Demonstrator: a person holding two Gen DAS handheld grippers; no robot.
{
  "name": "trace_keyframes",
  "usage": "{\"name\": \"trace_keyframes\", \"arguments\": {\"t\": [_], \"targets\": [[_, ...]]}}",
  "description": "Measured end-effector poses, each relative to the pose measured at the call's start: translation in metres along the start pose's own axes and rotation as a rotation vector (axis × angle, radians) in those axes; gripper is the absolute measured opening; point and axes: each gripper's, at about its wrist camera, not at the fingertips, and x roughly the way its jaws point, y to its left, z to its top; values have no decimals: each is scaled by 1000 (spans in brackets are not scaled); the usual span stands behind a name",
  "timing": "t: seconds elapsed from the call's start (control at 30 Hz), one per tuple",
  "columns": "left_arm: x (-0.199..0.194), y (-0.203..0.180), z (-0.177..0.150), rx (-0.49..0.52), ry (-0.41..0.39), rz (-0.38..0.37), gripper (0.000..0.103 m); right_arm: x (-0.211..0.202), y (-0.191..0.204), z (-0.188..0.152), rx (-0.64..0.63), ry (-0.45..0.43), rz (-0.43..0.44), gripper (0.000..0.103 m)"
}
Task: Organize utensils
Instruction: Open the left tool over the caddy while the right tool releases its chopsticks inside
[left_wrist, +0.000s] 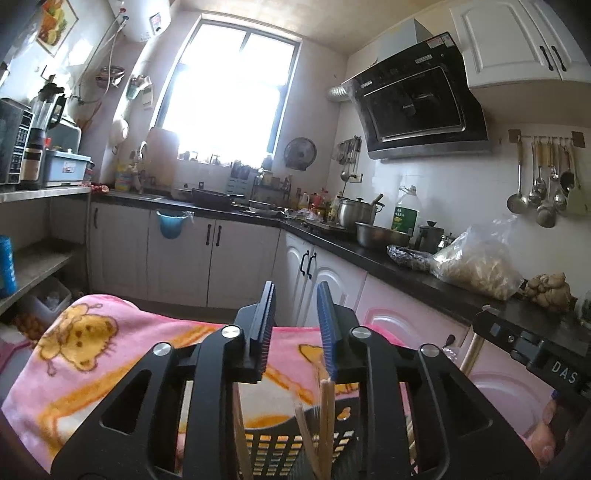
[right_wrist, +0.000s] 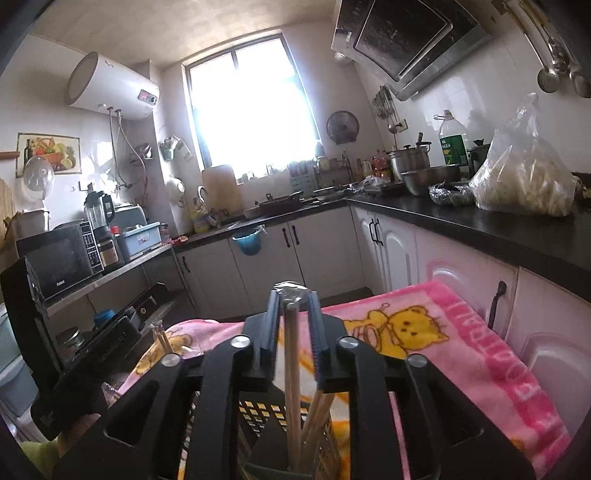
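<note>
Nearest, at the bottom edge of both wrist views: a black slotted basket (right_wrist: 258, 417) stands on the pink blanket (right_wrist: 461, 343), with wooden chopsticks (left_wrist: 327, 424) standing upright in it.

Right gripper (right_wrist: 293, 295): jaws stand slightly apart. One chopstick (right_wrist: 291, 369) rises from the basket up between them, its top about level w/ the fingertips. Pads appear just clear of it, so read as released, not clamped (contact on either side too fine to rule out). A crumpled silvery bit sits at the tips; what it is can't be told.

Left gripper (left_wrist: 295, 291): jaws narrowly apart, nothing between the fingers; the chopsticks stand below and behind its tips. Released.

Far: floor, white cabinets, black countertop (right_wrist: 480, 225) w/ a bagged food item (right_wrist: 524, 177) and pots, then the window.

Risks from here, judged:
- Pulling the right gripper back or sideways w/ the stick between the jaws could drag it, tilting it out of the basket or tipping the basket. Cause: small jaw clearance.
- The blanket is soft and wrinkled; a side knock could topple the basket near its edge.
- Both grippers work over the same basket; crossing paths could mean a collision.
</note>
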Motion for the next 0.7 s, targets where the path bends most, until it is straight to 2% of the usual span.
{"name": "trace_keyframes", "arguments": {"t": [0.17,0.37,0.47,0.57,0.7], "targets": [[-4,-2,-1,-2,14,-7,18,-7,-2,-1,0,3,1,29],[-15,-3,1,-5,21,-19,25,-22,-5,3,11,-14,0,37],[-19,-5,3,-4,25,-27,32,-30,-6,5,12,-15,0,44],[-24,-6,4,-12,32,-36,39,-36,-5,5,8,-14,-2,45],[-31,-10,4,-14,37,-47,55,-44,-3,3,2,-2,-7,49]]}}
